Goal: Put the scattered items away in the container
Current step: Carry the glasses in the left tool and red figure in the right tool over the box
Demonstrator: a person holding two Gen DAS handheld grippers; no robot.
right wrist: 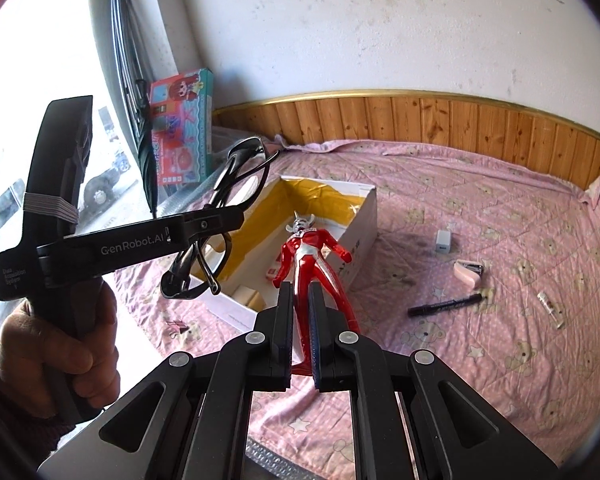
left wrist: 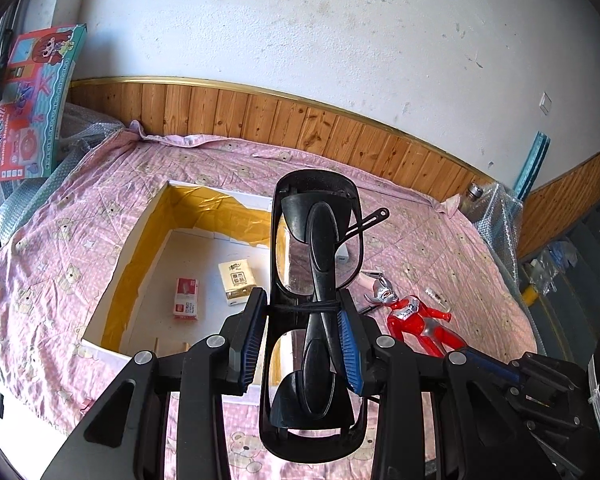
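My left gripper [left wrist: 303, 301] is shut on a pair of folded black glasses [left wrist: 316, 248], held in the air over the near right part of the white box with yellow lining [left wrist: 140, 240]. In the box lie a tissue pack [left wrist: 236, 282] and a small red-and-white carton [left wrist: 187, 298]. My right gripper [right wrist: 300, 292] is shut on the legs of a red and silver toy figure [right wrist: 312, 252], whose head points toward the box [right wrist: 360, 216]. In the right wrist view a hand [right wrist: 60, 344] holds the left gripper [right wrist: 232, 214] with the glasses [right wrist: 246, 147].
On the pink bedspread right of the box lie a black pen [right wrist: 446, 305], a pink stapler [right wrist: 468, 270], a small white cube [right wrist: 443, 242] and a small tube [right wrist: 551, 308]. A binder clip [right wrist: 176, 326] lies near the box's front. A toy carton [right wrist: 180, 132] leans at the window.
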